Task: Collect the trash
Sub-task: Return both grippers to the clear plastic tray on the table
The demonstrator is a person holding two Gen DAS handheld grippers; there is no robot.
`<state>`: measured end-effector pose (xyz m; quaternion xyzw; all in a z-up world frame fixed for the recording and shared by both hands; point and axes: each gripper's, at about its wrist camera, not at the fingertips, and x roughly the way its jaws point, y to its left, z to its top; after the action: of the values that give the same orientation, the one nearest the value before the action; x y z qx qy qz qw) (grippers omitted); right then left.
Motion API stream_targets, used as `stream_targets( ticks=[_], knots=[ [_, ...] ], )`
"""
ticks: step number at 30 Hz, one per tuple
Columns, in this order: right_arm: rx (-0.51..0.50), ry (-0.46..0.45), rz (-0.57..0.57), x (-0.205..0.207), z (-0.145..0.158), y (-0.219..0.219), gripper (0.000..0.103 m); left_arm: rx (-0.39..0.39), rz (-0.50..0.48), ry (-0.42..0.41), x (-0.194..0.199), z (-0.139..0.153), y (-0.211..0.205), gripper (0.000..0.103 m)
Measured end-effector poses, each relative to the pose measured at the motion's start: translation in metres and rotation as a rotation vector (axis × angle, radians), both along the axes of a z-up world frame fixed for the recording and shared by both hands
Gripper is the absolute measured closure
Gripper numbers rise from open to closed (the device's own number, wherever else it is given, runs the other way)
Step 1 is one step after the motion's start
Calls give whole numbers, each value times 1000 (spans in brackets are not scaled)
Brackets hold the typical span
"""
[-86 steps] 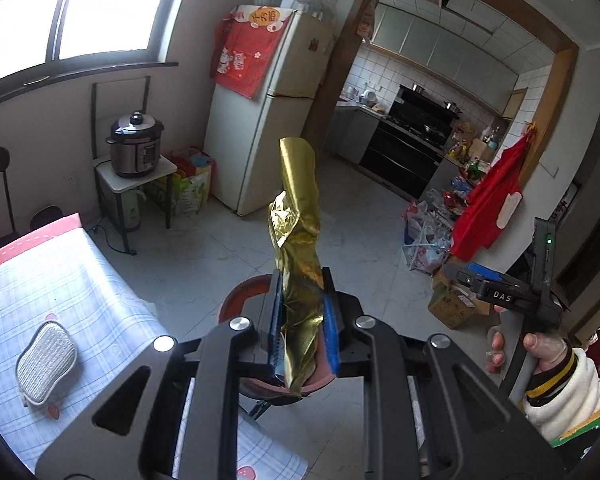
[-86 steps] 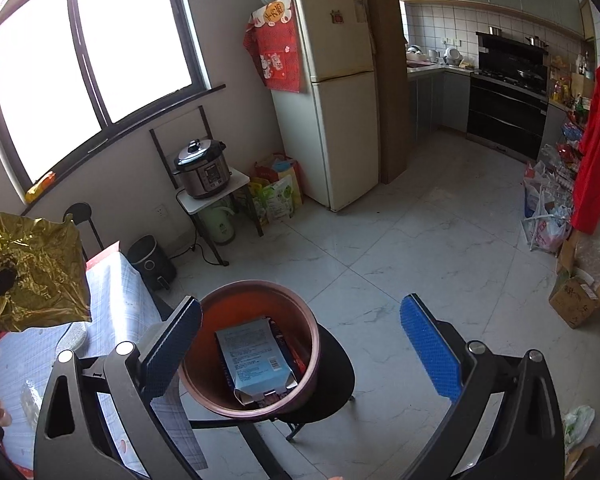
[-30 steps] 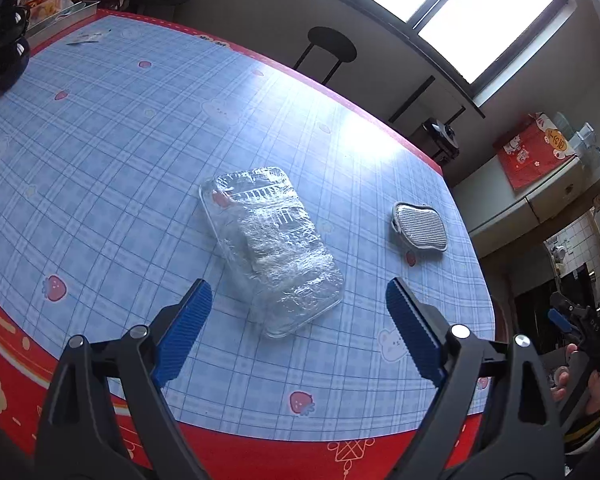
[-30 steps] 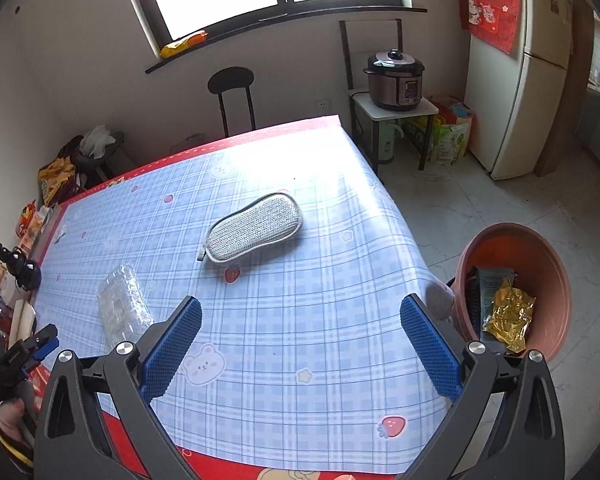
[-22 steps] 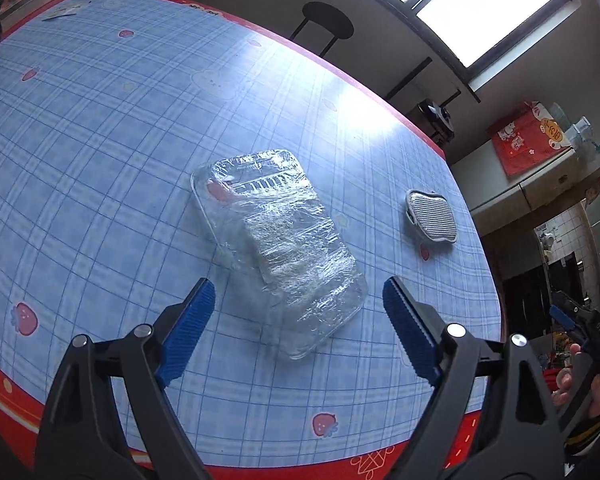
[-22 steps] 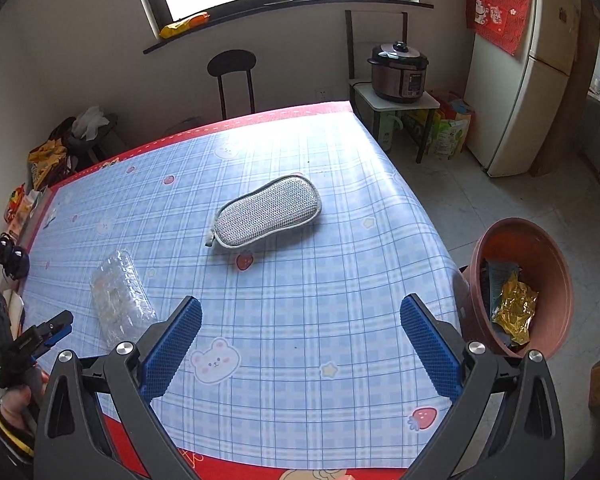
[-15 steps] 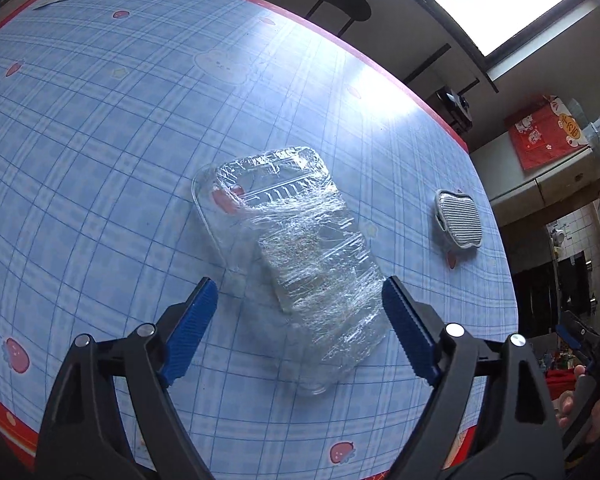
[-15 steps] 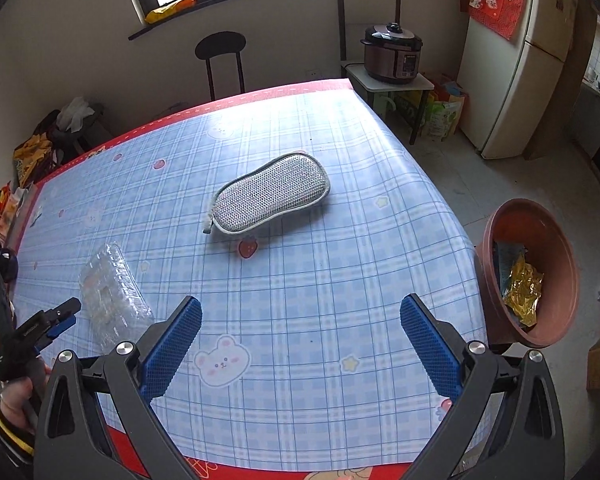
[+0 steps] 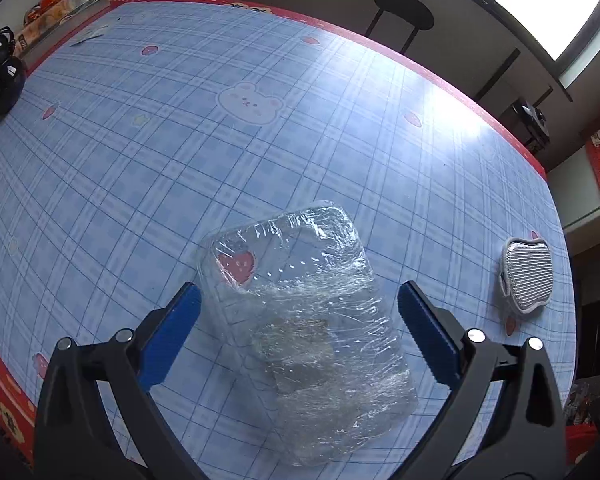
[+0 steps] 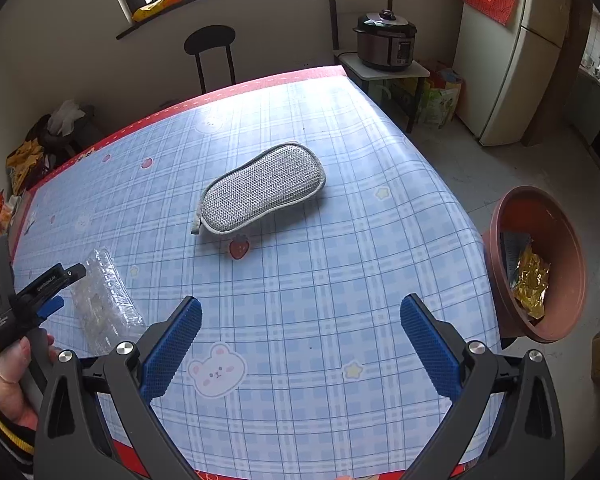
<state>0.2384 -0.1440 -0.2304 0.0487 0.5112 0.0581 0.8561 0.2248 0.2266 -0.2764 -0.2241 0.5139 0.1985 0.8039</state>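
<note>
Checked tablecloth [image 9: 260, 128] — clear wrapped tray [image 9: 300, 304] between left tool [image 9: 298, 324]; untouched

Clear plastic tray [image 9: 306, 312], rectangular, wrapped in crinkled cling film, lying flat and askew on the blue checked tablecloth [image 9: 180, 140] near its red front border; terracotta-coloured basin [image 10: 538, 262] off the table's end, holding a crumpled gold foil wrapper [image 10: 530, 276].
</note>
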Motion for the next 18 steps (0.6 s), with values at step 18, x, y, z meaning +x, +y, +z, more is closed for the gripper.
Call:
stream_targets(
  ticks=[18],
  knots=[
    [34, 23, -15, 21, -27, -34, 5, 167, 51, 124, 26, -20, -32, 5]
  ],
)
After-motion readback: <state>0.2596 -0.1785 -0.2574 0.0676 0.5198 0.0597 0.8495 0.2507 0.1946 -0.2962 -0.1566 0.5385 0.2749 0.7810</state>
